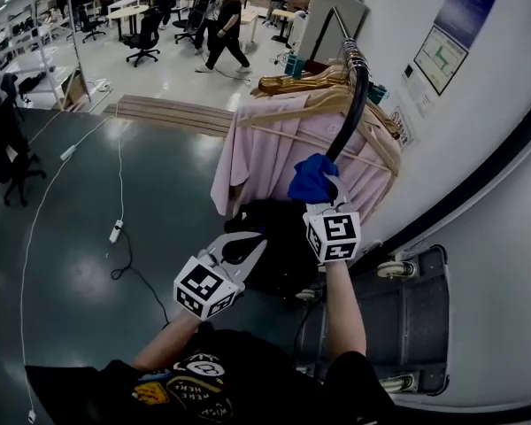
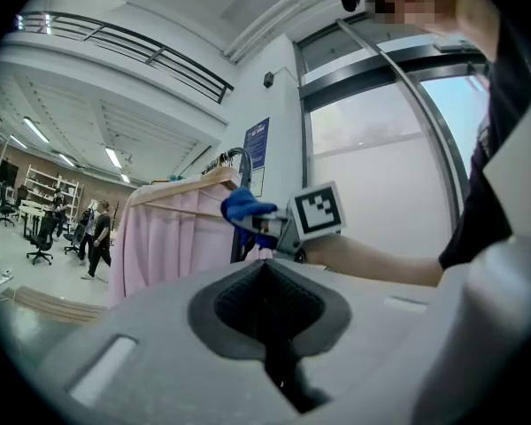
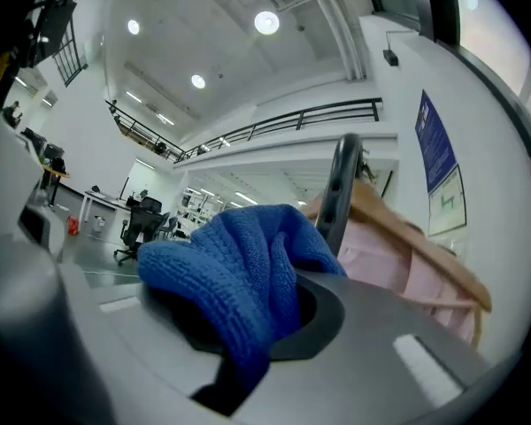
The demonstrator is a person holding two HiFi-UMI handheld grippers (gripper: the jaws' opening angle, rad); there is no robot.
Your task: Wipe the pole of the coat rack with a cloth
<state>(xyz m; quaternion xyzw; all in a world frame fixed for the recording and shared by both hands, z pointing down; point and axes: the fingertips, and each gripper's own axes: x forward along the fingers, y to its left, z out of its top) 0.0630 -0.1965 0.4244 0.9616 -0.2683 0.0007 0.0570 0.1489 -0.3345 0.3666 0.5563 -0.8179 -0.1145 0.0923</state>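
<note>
So the blue cloth [image 1: 311,177] is sitting right at the rack's black curved pole [image 1: 356,96], just beside the pink garments [image 1: 265,158] hanging on wooden hangers [image 1: 301,82]. The right claw [image 1: 323,191] is pinching that cloth. The left claw [image 1: 246,243] is hanging lower, pressed together on nothing. The dark floor [image 1: 88,202] is running out into an open office with chairs [image 1: 144,38]. The wall posters [image 1: 440,56] are too small to read.

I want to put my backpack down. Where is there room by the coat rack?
The dark green floor left of the pink garments is bare, bordered by the thin white cable and pale wooden slats. Around the black metal pole it is crowded: wooden hangers, blue knitted cloth, right gripper.
</note>
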